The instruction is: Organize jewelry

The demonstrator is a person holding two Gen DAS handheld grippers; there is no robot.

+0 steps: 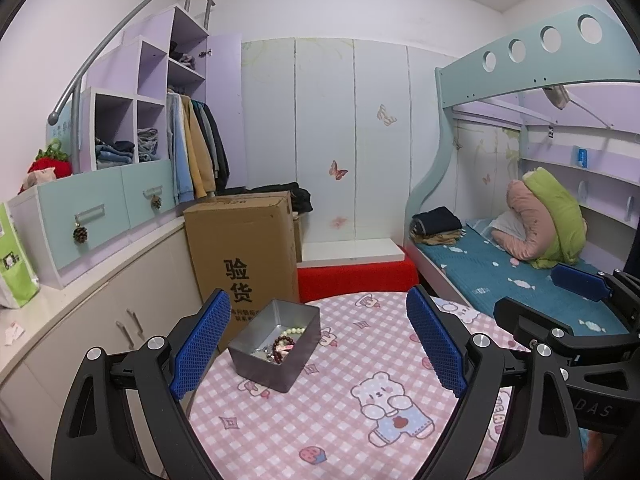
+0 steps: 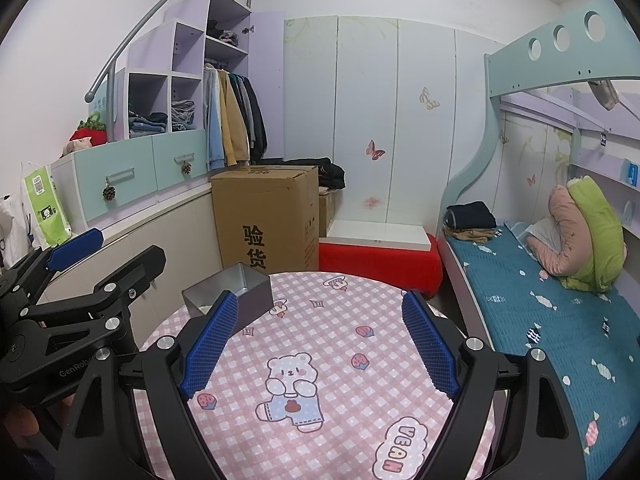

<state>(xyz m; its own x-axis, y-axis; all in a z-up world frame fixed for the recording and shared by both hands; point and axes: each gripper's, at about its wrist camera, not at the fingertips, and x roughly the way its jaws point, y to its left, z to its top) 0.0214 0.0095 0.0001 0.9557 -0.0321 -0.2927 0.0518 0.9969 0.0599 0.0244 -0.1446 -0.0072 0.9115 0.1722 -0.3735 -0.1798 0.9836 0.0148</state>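
Bead bracelets (image 1: 283, 343) lie heaped inside the grey metal box (image 1: 276, 364), which stands on the pink checked tablecloth (image 1: 344, 432). Just short of the box, the left gripper (image 1: 318, 344) and right gripper (image 2: 320, 344) gape wide, empty. Sorting looks unstarted or finished; any next move means reaching into the box.

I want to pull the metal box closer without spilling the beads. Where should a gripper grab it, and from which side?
Pinch a wall of the metal box at its open rim, probably the near short wall, coming down from above with one finger inside. The left gripper sits closer. The straight, thin, upright walls suit a pinch, while the bracelets lie low inside, mostly towards that end, so go shallow.
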